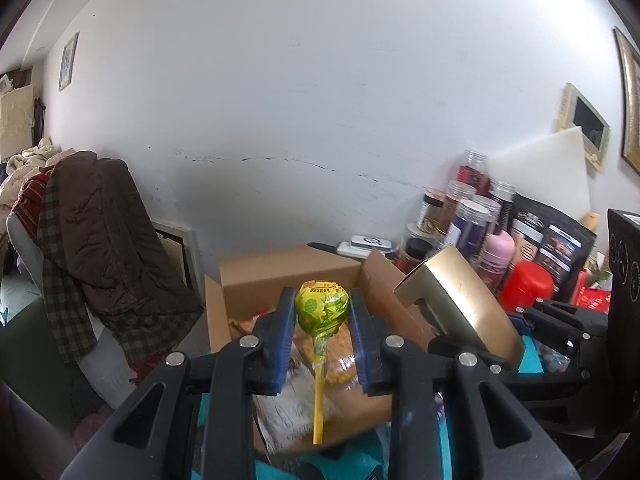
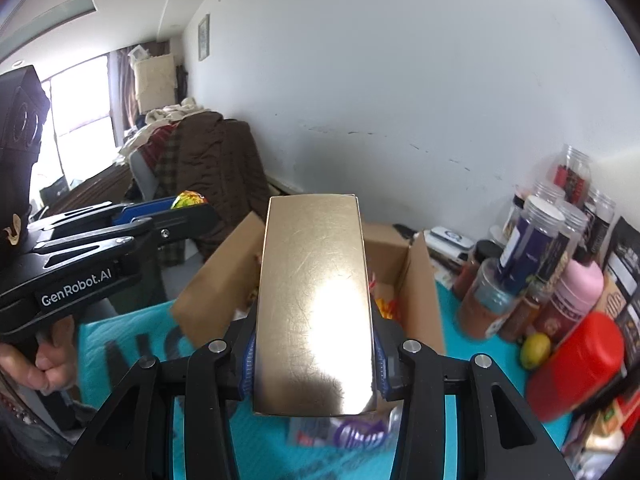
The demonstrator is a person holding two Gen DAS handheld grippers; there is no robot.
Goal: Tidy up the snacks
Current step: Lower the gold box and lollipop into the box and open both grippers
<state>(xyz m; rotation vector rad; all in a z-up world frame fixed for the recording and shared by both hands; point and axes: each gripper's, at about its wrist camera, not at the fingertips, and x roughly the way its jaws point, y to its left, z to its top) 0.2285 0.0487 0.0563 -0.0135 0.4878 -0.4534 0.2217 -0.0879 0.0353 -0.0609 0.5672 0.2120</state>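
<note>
the fingers (image 1: pixel 285 332) of the left gripper (image 1: pixel 322 320) are clamped on the head of a lollipop (image 1: pixel 322 306), its yellow stick hanging down toward 6 o'clock. the right gripper (image 2: pixel 314 354) has its fingers pressed on both sides of a gold box (image 2: pixel 314 300), which it holds up at a tilt. in the left wrist view that gold box (image 1: pixel 460 300) sits at 3 o'clock from the lollipop, near it but apart.

both snacks are in the air above the open carton (image 1: pixel 288 276), which stands on a teal mat (image 2: pixel 124 344). the carton already has wrapped snacks inside. jars (image 2: pixel 532 248) and a red tub (image 2: pixel 576 364) crowd the mat at 3 o'clock of the carton in the right wrist view.

this looks like the carry step, each hand bringing an item to the carton. next, i judge, each should be lowered inside the walls before the fingers part. the lollipop is light and may snag on a pad. the gold box is slick and wide, so it should go in flat, clear of the flap at 3 o'clock.
</note>
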